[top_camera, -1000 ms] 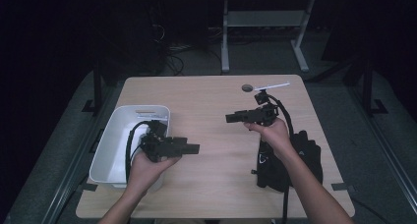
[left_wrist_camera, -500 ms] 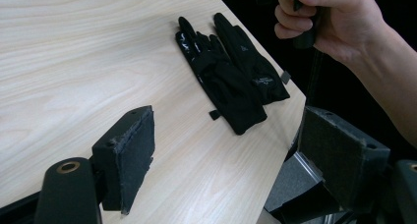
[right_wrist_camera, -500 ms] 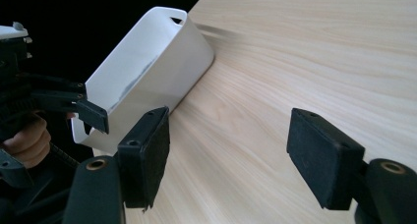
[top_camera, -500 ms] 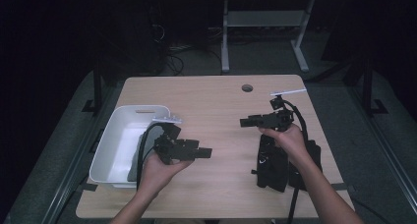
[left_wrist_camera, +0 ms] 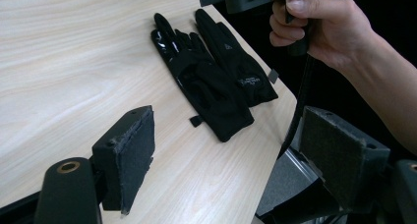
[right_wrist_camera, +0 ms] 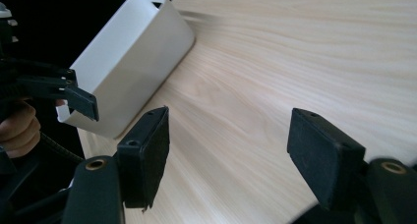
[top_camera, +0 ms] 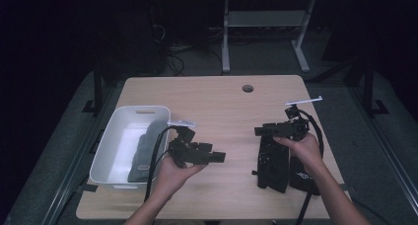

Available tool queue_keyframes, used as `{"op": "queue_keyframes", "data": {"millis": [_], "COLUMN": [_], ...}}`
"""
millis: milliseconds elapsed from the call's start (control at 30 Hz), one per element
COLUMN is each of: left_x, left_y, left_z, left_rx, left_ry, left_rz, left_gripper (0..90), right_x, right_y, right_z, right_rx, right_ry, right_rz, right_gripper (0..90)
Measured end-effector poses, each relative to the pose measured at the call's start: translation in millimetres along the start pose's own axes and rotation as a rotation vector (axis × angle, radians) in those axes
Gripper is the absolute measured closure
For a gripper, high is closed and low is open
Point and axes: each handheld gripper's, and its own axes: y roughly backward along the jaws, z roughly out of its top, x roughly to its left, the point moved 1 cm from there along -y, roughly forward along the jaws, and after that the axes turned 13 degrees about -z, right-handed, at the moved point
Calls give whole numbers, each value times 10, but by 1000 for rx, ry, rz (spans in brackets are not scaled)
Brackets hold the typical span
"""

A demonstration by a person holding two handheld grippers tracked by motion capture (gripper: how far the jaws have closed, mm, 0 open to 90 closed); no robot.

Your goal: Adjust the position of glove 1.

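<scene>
I hold a hand-held gripper in each hand over the wood surface [top_camera: 217, 101]. Left hand-held gripper [top_camera: 217, 157] sits lower centre-left of the high view, tips pointing right across the frame. Jaws spread wide w/ nothing between them; in the left gripper view only bare wood and the surface edge show between the pads.

Right hand-held gripper [top_camera: 261, 131] is right of centre in the high view, tips pointing left. Jaws also spread wide, nothing pinched; in the right gripper view there's just plain wood between the pads.

Pair of black gloves [top_camera: 283, 161] lies flat on the surface at lower right of the high view, just below my right hand [top_camera: 303, 148], near the right edge. In the left gripper view the gloves [left_wrist_camera: 211, 76] sit upper centre, one overlapping the other, fingers pointing to the top of the frame, cuffs toward the surface edge. Neither gripper touches them. My right hand shows at upper right of that frame, above the gloves.

White bin [top_camera: 111, 151] stands at lower left of the high view, just left of my left hand [top_camera: 172, 173]. Something dark grey lies inside along its right wall; can't tell what it is. In the right gripper view the bin [right_wrist_camera: 133, 57] is at upper left, resting on the surface.
</scene>
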Motion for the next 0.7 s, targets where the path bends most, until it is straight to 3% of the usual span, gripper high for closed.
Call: {"op": "queue_keyframes", "data": {"millis": [700], "left_x": [-15], "left_y": [-442], "left_z": [-35], "left_rx": [57], "left_ry": [-11], "left_rz": [-36], "left_gripper": [215], "right_x": [-433], "right_y": [367], "right_z": [-508], "right_rx": [-1], "right_ry": [-82], "right_rz": [-55], "right_gripper": [321]}}
